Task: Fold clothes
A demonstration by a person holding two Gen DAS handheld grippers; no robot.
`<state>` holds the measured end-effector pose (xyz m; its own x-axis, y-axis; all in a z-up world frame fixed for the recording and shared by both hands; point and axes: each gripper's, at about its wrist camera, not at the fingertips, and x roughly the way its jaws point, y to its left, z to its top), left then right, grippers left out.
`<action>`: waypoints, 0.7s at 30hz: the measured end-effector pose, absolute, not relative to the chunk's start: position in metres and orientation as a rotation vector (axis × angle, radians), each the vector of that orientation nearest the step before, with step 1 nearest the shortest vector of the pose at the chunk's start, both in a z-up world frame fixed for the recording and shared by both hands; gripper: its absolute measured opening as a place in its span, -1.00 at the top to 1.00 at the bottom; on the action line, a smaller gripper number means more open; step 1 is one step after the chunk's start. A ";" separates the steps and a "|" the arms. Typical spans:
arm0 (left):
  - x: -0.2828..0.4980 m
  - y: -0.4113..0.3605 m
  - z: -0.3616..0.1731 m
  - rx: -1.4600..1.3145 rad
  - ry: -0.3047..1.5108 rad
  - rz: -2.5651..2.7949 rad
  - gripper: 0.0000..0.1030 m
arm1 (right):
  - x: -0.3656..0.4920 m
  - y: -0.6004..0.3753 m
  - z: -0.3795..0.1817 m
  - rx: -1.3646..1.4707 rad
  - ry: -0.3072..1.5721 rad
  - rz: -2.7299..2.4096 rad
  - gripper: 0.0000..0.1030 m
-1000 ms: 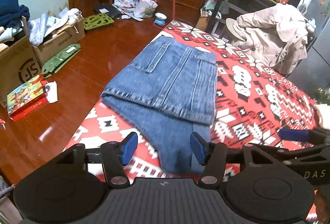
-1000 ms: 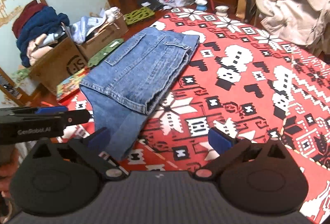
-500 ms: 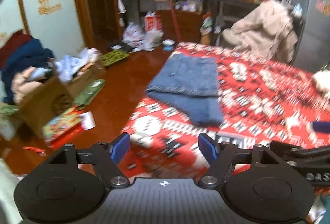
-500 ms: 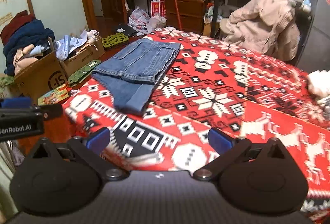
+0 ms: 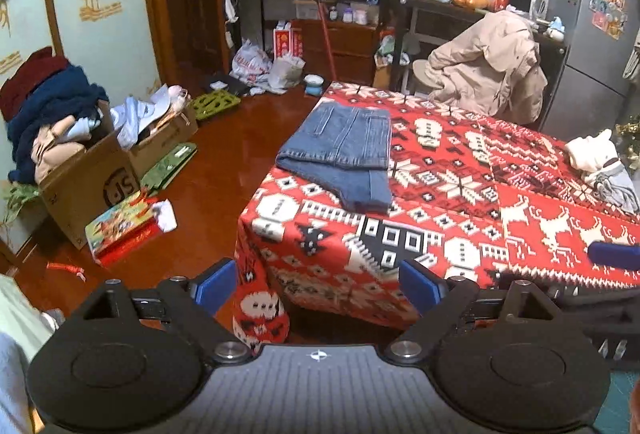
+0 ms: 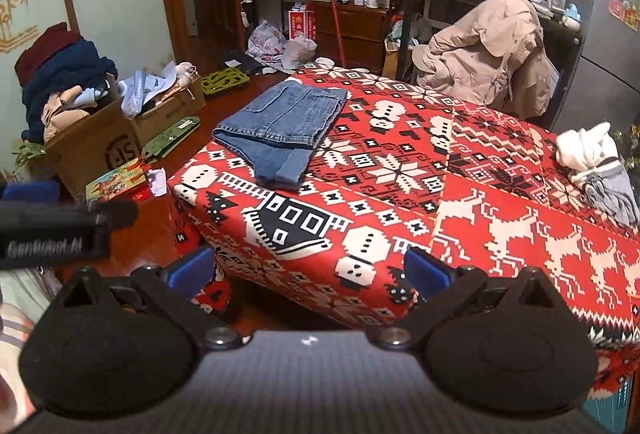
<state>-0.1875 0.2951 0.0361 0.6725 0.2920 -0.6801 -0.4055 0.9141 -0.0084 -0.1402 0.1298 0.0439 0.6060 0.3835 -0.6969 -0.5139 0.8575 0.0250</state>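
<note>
On the far left a cardboard box (image 5: 92,182) is sitting on the wooden floor (image 5: 208,194), overflowing with a heap of clothes (image 5: 48,114), and a colourful flat box (image 5: 120,230) is lying just beside it. I am holding my left gripper (image 5: 318,284) off the near corner of the surface (image 5: 460,230), which is wearing a red patterned cloth; its jaws have just been opening and are now standing wide apart with nothing between the blue pads. The folded jeans (image 5: 344,154) are lying flat on the left part of the surface, near its left edge and well apart from both of my grippers, with a narrower layer sticking out from under the upper fold toward me. My right gripper (image 6: 310,272) is hovering beside the left one, its jaws also spread wide and gripping nothing. Behind the surface a beige jacket (image 5: 488,70) is draped over a chair. At the far right edge of the surface a white and grey bundle of cloth (image 5: 600,166) is resting, with a grey fridge (image 5: 588,34) standing behind it.
</note>
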 end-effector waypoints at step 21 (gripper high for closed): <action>-0.208 0.287 0.047 -0.152 0.739 0.473 -0.77 | -0.154 0.125 0.061 -0.146 0.764 0.492 -0.99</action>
<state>-0.2076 0.2867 0.0465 0.6402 0.3601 -0.6786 -0.4652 0.8847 0.0305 -0.1535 0.1249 0.0612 0.6158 0.3734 -0.6938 -0.4773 0.8774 0.0486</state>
